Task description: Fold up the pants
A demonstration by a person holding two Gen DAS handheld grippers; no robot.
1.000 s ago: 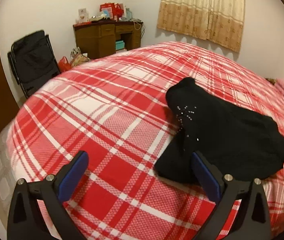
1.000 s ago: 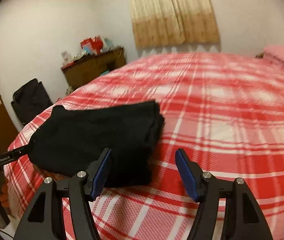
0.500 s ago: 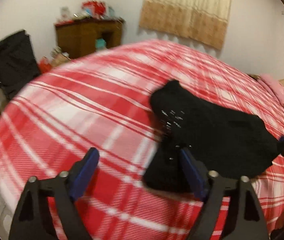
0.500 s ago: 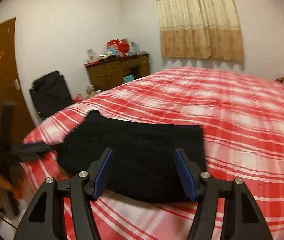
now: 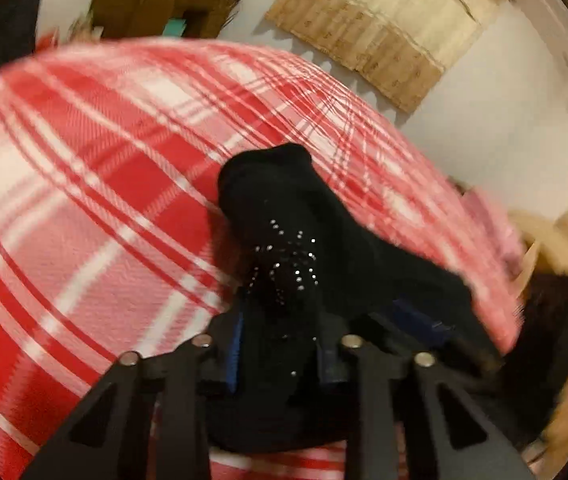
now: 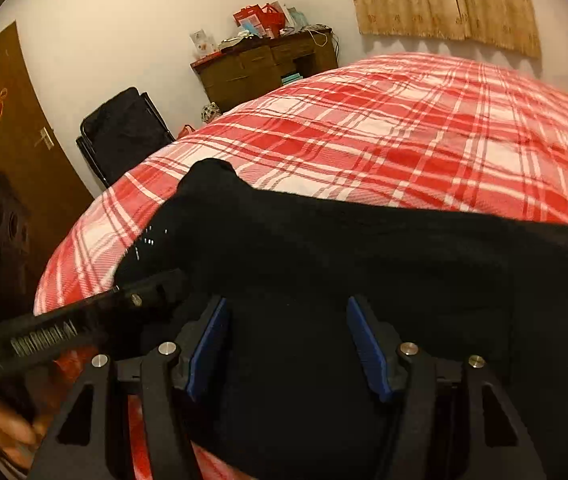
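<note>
The black pants (image 6: pixel 364 264) lie folded in a thick bundle on the red plaid bed (image 6: pixel 424 128). In the left wrist view the pants (image 5: pixel 284 216) show small silver studs, and my left gripper (image 5: pixel 280 344) is shut on their near end. My right gripper (image 6: pixel 288 344) is open, its blue pads (image 6: pixel 366 344) low over the near edge of the bundle with cloth between them. The left gripper's body (image 6: pixel 76 320) enters the right wrist view from the left, at the bundle's left end. The view is blurred.
A brown desk (image 6: pixel 264 64) with red bags stands against the far wall, a black folding chair (image 6: pixel 124 132) beside it, a brown door (image 6: pixel 8 128) at left. A beige curtain (image 6: pixel 444 0) hangs behind the bed. Pink pillows (image 5: pixel 488 220) lie at the bed's right.
My left gripper moved right onto the pants and shut on their near end. My right gripper moved left and down over the bundle, still open.
</note>
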